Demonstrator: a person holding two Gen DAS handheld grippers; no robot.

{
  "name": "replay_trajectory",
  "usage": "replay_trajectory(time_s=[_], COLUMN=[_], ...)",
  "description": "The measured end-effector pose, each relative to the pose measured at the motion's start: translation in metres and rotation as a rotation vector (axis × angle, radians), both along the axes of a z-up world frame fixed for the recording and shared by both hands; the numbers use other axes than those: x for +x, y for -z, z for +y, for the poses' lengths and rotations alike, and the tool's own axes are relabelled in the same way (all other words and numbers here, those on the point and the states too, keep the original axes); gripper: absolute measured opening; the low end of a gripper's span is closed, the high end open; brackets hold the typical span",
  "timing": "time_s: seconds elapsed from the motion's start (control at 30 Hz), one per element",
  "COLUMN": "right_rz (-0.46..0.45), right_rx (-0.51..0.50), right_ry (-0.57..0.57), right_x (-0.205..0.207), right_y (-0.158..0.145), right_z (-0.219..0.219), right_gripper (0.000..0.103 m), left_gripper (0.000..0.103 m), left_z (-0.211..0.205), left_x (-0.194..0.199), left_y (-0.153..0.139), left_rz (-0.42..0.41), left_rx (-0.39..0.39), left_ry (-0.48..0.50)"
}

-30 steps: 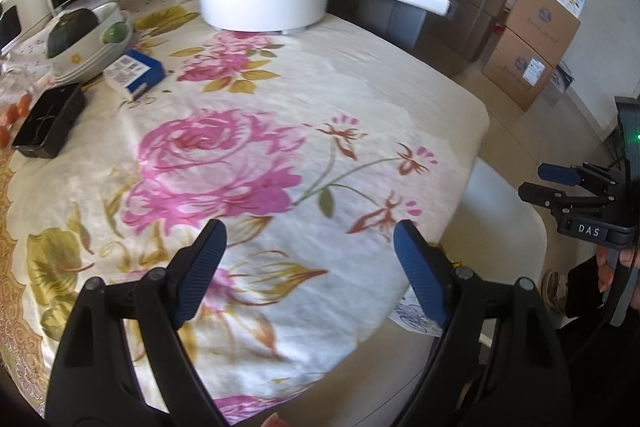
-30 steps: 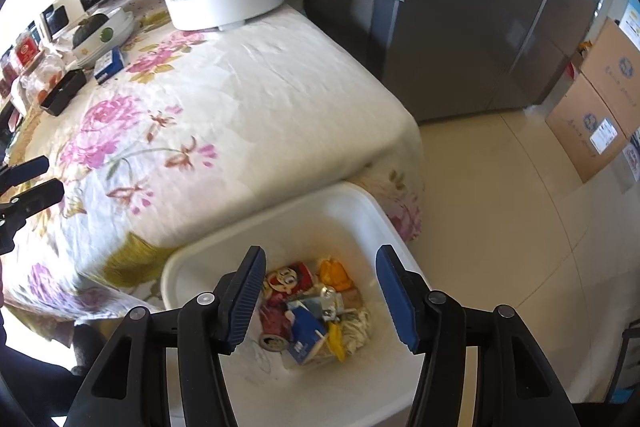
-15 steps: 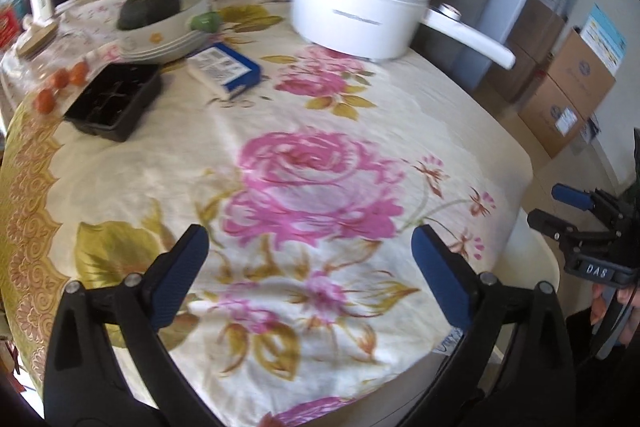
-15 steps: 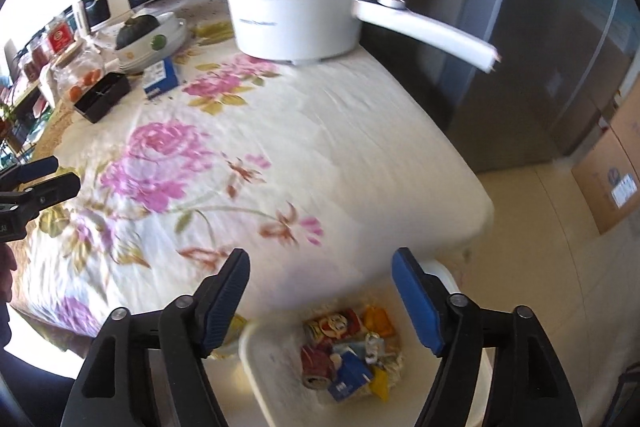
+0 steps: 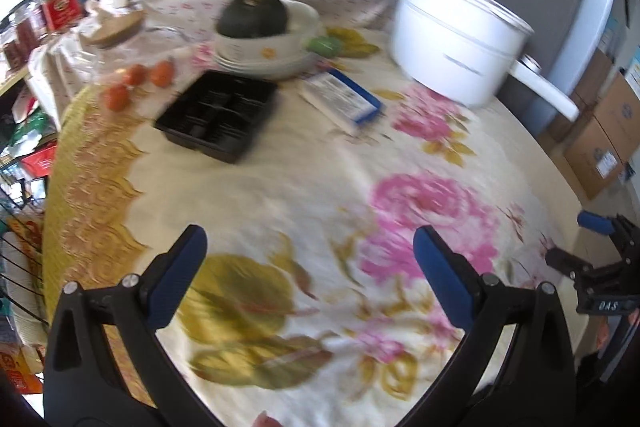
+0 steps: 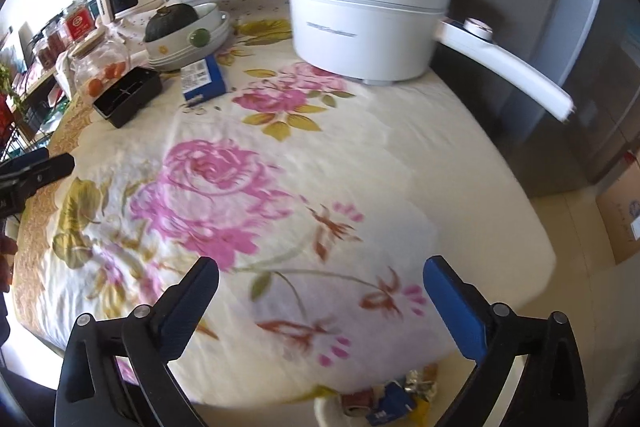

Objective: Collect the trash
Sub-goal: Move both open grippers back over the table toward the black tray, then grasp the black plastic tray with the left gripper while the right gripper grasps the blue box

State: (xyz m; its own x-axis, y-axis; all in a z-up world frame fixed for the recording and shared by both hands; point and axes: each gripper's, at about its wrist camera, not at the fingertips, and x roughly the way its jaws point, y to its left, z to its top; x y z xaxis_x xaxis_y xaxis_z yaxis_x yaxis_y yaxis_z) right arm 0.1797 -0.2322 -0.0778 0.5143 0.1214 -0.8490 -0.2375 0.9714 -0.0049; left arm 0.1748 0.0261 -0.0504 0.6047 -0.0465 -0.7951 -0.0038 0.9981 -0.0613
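Now both tongs gape empty, just widened; the black tray lies well beyond.

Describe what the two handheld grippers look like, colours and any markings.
Both look alike. The left gripper has black plastic arms with silver pivot screws, each ending in a blue ribbed finger pad. The right gripper has the same black frame, silver screws and blue pads. Seen from the left wrist view, its black body carries small white lettering that looks like "DAS". No cables or sleeves are clearly visible.
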Motion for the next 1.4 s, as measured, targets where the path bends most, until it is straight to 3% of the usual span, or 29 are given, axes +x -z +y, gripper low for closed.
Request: replay_trajectory(time_s=[0.13,0.23,0.43,0.57,0.7,0.87,1.03,1.1,1.17,1.3,1.4], right_rz=[0.017,0.024,0.01,-0.007,-0.013,-0.028,-0.04,-0.051,-0.052,-0.05,-0.052], right_rx=[0.016,0.01,0.007,0.027,0.054,0.064,0.055,0.038,0.036,0.014,0.001], right_ry=[-0.013,-0.028,-0.086,-0.107,-0.128,-0.171,-0.216,-0.23,-0.233,-0.247,-0.256], right_x=[0.021,0.036,0.074,0.098,0.123,0.146,0.159,0.164,0.169,0.176,0.178], right_y=[0.005,0.008,0.015,0.018,0.021,0.028,0.039,0.044,0.047,0.054,0.057], right_z=[0.024,0.036,0.066,0.084,0.099,0.119,0.14,0.15,0.156,0.169,0.18], right_gripper=[0.103,0.103,0.103,0.103,0.103,0.103,0.103,0.103,0.103,0.092,0.07], left_gripper=[0.102,0.102,0.102,0.102,0.087,0.075,0.071,0.062,0.062,0.061,0.06], left_z=[0.031,0.044,0.051,0.051,0.052,0.057,0.065,0.065,0.066,0.069,0.074], left_x=[0.021,0.038,0.079,0.102,0.116,0.13,0.135,0.135,0.133,0.13,0.125], left_y=[0.0,0.01,0.034,0.043,0.05,0.064,0.071,0.074,0.075,0.076,0.075], left_rz=[-0.036,-0.022,0.022,0.044,0.051,0.077,0.055,0.046,0.033,0.015,0.002], left_rx=[-0.008,0.045,0.103,0.145,0.14,0.111,0.06,0.054,0.055,0.041,0.024], left_ry=[-0.018,0.001,0.145,0.19,0.229,0.254,0.247,0.249,0.249,0.246,0.232])
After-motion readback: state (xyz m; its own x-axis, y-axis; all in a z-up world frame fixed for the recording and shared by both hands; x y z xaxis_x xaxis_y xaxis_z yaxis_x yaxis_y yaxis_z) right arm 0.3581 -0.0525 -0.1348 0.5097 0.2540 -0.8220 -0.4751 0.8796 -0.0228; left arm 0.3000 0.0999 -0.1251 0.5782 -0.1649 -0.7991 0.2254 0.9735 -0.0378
